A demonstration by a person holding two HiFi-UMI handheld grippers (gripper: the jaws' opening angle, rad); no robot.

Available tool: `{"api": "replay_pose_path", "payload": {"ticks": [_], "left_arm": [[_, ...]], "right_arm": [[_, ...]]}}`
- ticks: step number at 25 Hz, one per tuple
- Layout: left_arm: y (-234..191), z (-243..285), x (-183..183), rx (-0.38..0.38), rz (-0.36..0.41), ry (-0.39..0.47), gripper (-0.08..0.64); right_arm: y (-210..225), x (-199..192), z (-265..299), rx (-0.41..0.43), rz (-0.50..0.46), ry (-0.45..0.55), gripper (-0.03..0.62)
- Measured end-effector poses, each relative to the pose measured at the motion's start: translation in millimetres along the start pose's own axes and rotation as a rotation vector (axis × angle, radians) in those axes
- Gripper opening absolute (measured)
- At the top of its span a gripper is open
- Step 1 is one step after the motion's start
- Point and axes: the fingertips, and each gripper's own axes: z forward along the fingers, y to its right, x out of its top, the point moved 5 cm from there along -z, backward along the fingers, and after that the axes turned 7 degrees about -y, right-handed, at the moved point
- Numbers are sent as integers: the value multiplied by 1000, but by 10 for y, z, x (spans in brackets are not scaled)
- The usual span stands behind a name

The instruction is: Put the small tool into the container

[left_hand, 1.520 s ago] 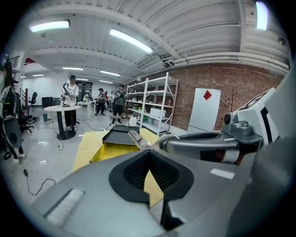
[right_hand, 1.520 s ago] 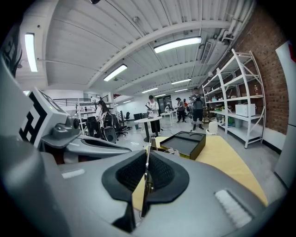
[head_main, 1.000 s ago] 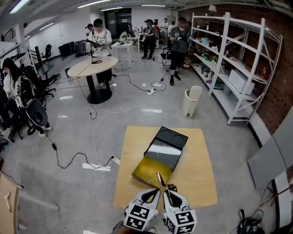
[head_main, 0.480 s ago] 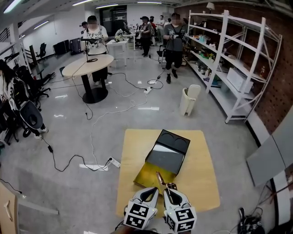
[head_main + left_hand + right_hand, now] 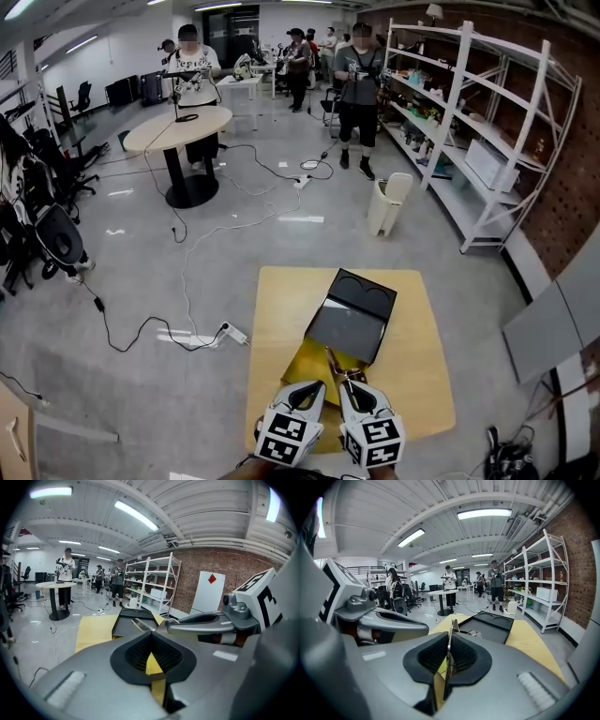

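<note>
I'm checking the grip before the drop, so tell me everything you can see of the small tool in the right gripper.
The small tool is a thin, flat, silvery strip that looks like metal, seen nearly edge-on. The right gripper is shut on its lower part, with black ribbed pads pressing both faces. Its free end sticks out forward past the jaws, pointing toward the container. In the head view it hangs over the container's near, golden end. Whether it touches the container cannot be told.

container [image 5: 354, 317] is matte black with a shiny gold near end — table [image 5: 417, 375] tan, small tool [image 5: 451, 632] silvery. left gripper [image 5: 316, 386] and right gripper [image 5: 345, 384] pale grey, black pads [image 5: 465, 654], cubes [image 5: 284, 439] white with black squares.
</note>
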Motion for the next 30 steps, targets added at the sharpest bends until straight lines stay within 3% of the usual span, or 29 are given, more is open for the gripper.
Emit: {"api": "replay_pose_path", "payload": {"ticks": [10,30], "left_arm": [[44,54,-33,-3,22,-18,9],[65,61,-91,-3,11,-37,9]], "right_arm": [[103,-91,148,29,-79,-109,20],[228,-214,377,45,-76,-215,21]]}}
